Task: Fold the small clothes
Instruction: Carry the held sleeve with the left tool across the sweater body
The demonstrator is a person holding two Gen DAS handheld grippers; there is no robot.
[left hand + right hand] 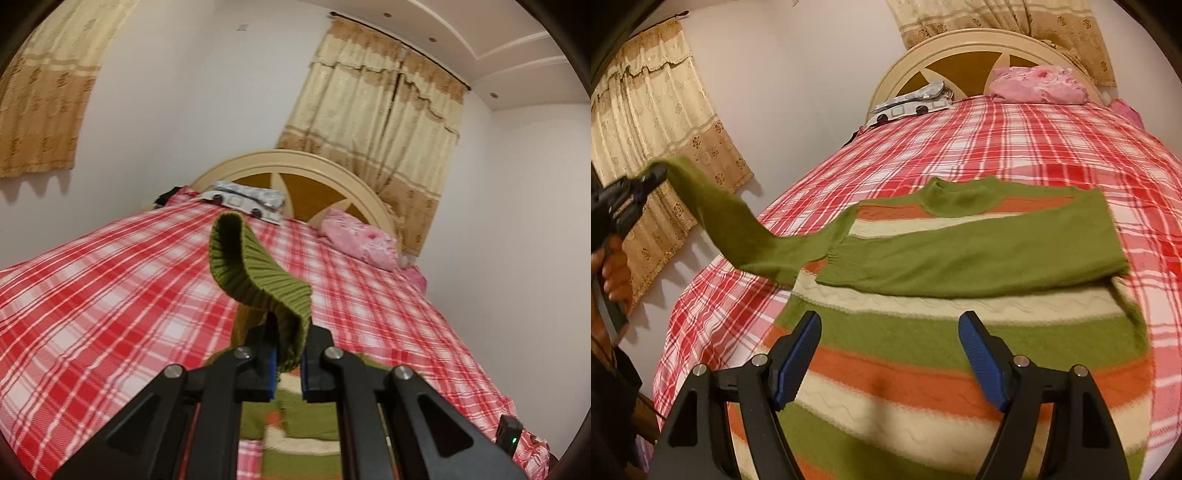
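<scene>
Striped sweater (923, 369) lies flat on the plaid bedsheet (1034, 147), collar toward the headboard (960, 48). One green sleeve (979, 254) is already folded across the chest. The other sleeve (738, 229) is lifted off the bed by its ribbed cuff (258, 273), pinched in the closed left gripper (287, 354). Right gripper (890, 354) hovers over the body, jaws wide apart, holding nothing. The knit looks soft, limp, light and stretchy; cuffs and hem corners seem the best holds. Pink pillow (1038, 85) and folded printed cloth (916, 103) sit well apart at the headboard; nothing obstructs the fold.
</scene>
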